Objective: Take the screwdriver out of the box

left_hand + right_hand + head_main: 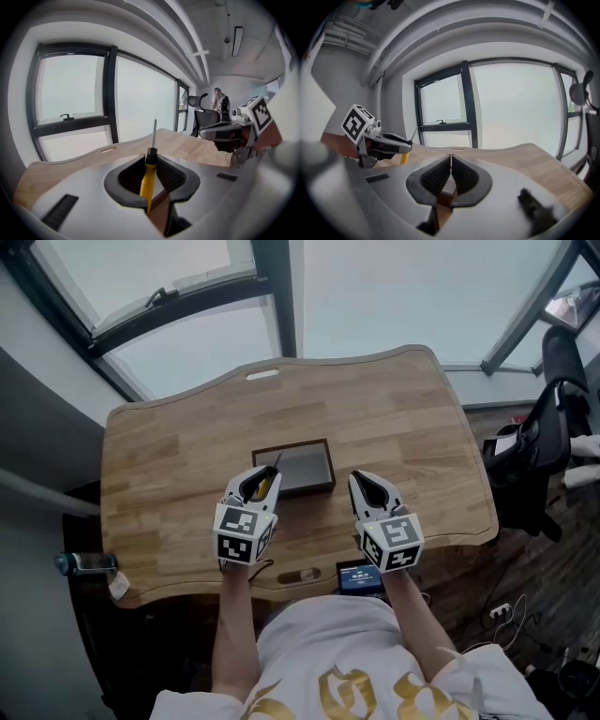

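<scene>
Yellow at the handle, the screwdriver (pixel 149 180) sat clamped between the fingers (pixel 172 176) of the left gripper (pixel 151 160), its shaft pointing out ahead. It was raised off the worktop (pixel 403 418) by the near left corner of the dark box (pixel 305 468), so it seemed clear of it. The right gripper (pixel 450 164) hung alongside, fingers pressed together on nothing, probably idle because one grip sufficed.

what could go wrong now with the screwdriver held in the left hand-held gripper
1. The left hand-held gripper pinches only the yellow handle of the screwdriver. It may pivot or slip and drop onto the box or the table.
2. The bare shaft sticks out past the jaws, and the right hand-held gripper, shut and empty, is close beside it. A knock could dislodge the tool.
</scene>
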`<move>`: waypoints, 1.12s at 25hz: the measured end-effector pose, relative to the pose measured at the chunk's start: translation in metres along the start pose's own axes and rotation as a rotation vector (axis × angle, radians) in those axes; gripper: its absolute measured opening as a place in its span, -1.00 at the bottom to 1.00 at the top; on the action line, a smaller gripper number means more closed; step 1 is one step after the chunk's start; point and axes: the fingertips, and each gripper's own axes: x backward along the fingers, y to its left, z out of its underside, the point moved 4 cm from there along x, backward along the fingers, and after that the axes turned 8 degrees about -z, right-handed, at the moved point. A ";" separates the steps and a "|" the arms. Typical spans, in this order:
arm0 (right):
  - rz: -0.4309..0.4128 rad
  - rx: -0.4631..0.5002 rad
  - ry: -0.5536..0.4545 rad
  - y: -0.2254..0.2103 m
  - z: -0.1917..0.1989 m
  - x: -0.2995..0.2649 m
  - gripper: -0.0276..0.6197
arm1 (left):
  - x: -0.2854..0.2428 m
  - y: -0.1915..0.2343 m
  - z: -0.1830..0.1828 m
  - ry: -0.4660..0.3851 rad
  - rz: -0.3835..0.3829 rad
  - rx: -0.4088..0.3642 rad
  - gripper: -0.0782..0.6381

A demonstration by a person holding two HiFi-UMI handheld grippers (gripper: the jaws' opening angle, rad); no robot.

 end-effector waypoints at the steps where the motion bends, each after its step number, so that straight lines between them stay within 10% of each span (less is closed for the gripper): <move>1: -0.004 0.005 -0.004 0.002 -0.002 0.000 -0.82 | 0.005 0.001 -0.001 -0.011 -0.006 0.004 -0.56; 28: 0.049 0.068 -0.047 0.013 -0.014 0.016 -0.82 | 0.046 0.006 -0.010 -0.170 -0.081 0.142 -0.56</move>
